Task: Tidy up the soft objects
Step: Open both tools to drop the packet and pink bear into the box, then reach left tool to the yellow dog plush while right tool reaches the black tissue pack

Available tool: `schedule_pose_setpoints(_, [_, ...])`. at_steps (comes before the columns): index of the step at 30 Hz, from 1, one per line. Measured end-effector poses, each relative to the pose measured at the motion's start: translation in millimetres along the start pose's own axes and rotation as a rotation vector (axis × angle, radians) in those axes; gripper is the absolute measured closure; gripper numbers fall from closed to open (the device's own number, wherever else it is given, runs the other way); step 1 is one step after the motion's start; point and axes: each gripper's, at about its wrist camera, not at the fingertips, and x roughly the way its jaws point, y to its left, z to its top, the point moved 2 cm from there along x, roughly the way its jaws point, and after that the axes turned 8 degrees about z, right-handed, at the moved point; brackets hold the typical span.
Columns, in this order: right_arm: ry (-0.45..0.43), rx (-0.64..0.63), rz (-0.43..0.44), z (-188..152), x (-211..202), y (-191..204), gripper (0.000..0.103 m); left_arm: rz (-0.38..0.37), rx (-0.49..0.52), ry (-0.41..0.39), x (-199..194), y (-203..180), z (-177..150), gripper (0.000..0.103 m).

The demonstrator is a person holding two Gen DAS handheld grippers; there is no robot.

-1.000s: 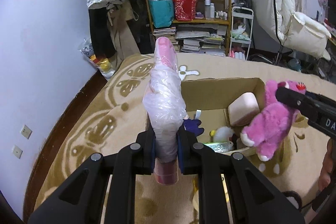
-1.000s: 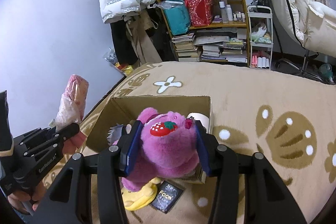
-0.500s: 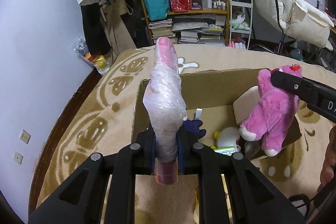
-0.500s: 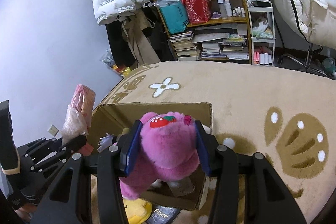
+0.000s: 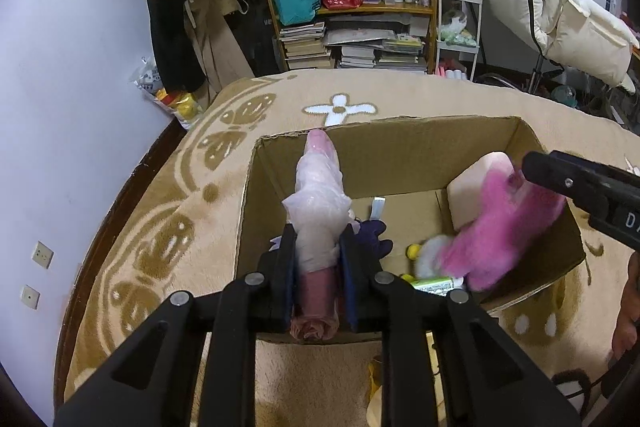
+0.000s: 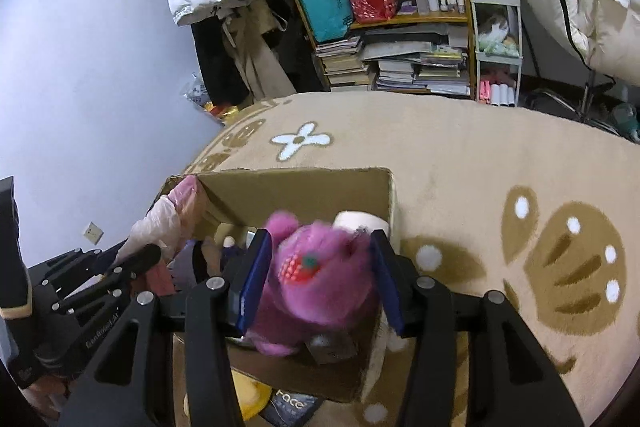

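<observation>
An open cardboard box (image 5: 400,143) sits on the rug. My left gripper (image 5: 318,251) hangs over its near left corner. Its jaws are opening, but the pads still touch a pink roll in clear plastic (image 5: 320,207), which leans forward into the box. In the right wrist view my right gripper (image 6: 320,251) is over the same box (image 6: 296,175). Its jaws are opening around a pink plush bear (image 6: 316,287) with a strawberry patch. The bear is blurred, sits low between the pads, and a slim gap shows at the right pad. The bear (image 5: 500,227) also shows below a right finger (image 5: 568,183).
Inside the box lie a cream cushion (image 5: 476,183), a purple toy (image 5: 372,235), a white-and-yellow plush (image 5: 428,251) and a green tube (image 5: 436,283). A yellow item (image 6: 248,395) and a dark packet (image 6: 292,407) lie on the rug in front. A crowded shelf (image 5: 352,7) stands behind.
Both grippers sank toward the box, which looms larger. The bear slid down between the right pads and blurred. The pink roll tipped forward into the box.
</observation>
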Motion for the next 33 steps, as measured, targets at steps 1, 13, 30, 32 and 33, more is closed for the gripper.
schedule_pose_setpoints(1, [0.0,0.005,0.003,-0.7,-2.3,-1.1,0.049,0.001,0.0,0.001,-1.0,0.7,0.2,0.081])
schedule_pose_setpoints(13, [-0.032,0.002,0.016,-1.3,-37.9,8.7,0.017,0.035,-0.034,-0.025,-32.3,17.3,-4.1,0.054])
schedule_pose_setpoints(30, [0.021,-0.021,0.018,-23.9,-69.7,26.3,0.003,0.081,-0.064,-0.046,-79.5,37.7,-29.2,0.004])
schedule_pose_setpoints(32, [0.032,-0.011,0.018,-29.3,-70.9,26.1,0.003,0.074,-0.067,-0.043,-83.0,38.0,-35.0,0.004])
schedule_pose_setpoints(33, [0.037,-0.005,0.02,-32.1,-71.5,26.0,0.003,0.072,-0.067,-0.04,-83.8,37.9,-37.3,0.003])
